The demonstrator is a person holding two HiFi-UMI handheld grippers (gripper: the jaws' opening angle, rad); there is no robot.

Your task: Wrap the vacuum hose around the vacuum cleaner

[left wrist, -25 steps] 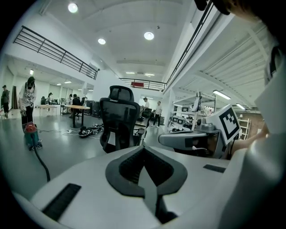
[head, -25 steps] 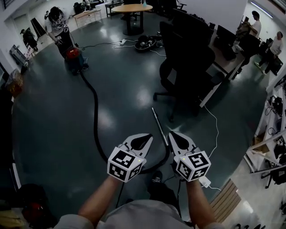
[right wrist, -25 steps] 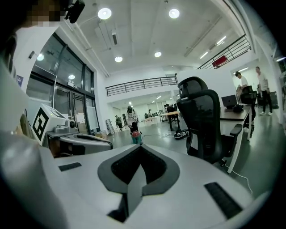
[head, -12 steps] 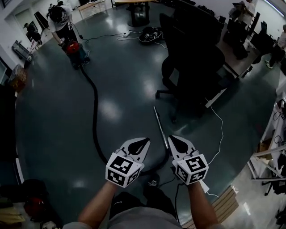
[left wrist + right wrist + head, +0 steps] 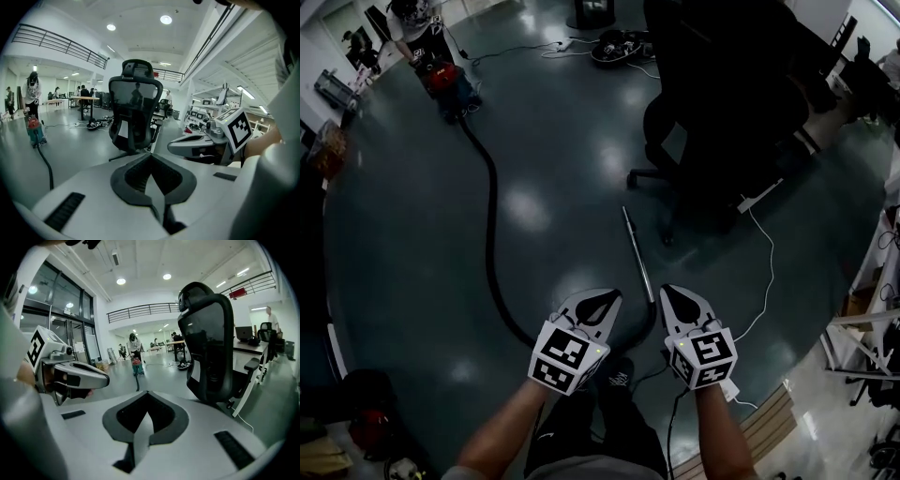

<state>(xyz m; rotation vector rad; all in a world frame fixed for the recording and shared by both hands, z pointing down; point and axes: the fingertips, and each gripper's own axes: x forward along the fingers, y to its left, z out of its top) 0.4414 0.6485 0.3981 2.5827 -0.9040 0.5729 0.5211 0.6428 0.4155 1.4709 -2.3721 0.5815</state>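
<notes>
Here: the start of the job, both grippers empty over the near end of the hose.

The left gripper (image 5: pixel 606 298) and right gripper (image 5: pixel 671 293) are each clenched on nothing, jaws together, side by side above the floor (image 5: pixel 572 178). The hose (image 5: pixel 490 234) runs from the vacuum (image 5: pixel 441 80), far off at upper left beside another person, in a long line across the floor. It bends under the grippers and joins the wand (image 5: pixel 637 255), which lies between them and the chair (image 5: pixel 712 103). Nothing looks wrapped yet. The next move likely calls for parting the jaws, dropping to the hose or wand just ahead, taking hold, then carrying it to the vacuum, minding the chair base and the white cable (image 5: pixel 766 272) at right.
</notes>
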